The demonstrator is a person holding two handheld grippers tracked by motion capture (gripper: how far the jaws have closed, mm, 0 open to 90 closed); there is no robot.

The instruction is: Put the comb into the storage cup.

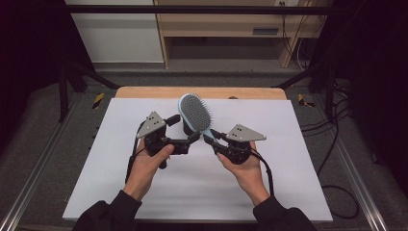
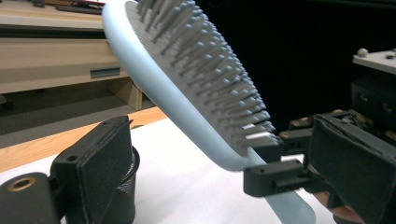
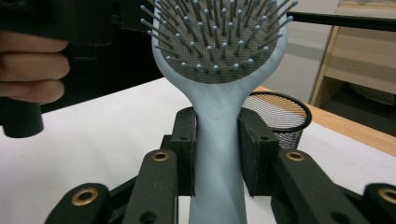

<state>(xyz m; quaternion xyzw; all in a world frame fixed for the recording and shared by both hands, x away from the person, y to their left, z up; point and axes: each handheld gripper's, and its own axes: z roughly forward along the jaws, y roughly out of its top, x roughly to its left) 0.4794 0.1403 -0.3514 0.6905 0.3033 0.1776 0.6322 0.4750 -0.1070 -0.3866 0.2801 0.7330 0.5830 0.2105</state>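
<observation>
High view: hairbrush (image 1: 195,112) above table edge (image 1: 199,92)

Hairbrush (image 1: 195,113) held above worktop (image 1: 269,192) centre, head toward 11 o'clock, handle toward 5. Right gripper (image 1: 209,136) clamps the handle from 4 o'clock. Left gripper (image 1: 185,131) sits at the brush's 8 o'clock, jaws apart. Mesh cup (image 3: 279,115) stands on worktop just behind the brush, toward 12.

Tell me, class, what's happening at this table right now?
A person holds a claw in each hand over a white board. The right claw is shut on the handle of a light blue hairbrush, holding it raised with its bristles showing. The left claw is open beside the brush. A black mesh cup stands on the board behind it.
</observation>
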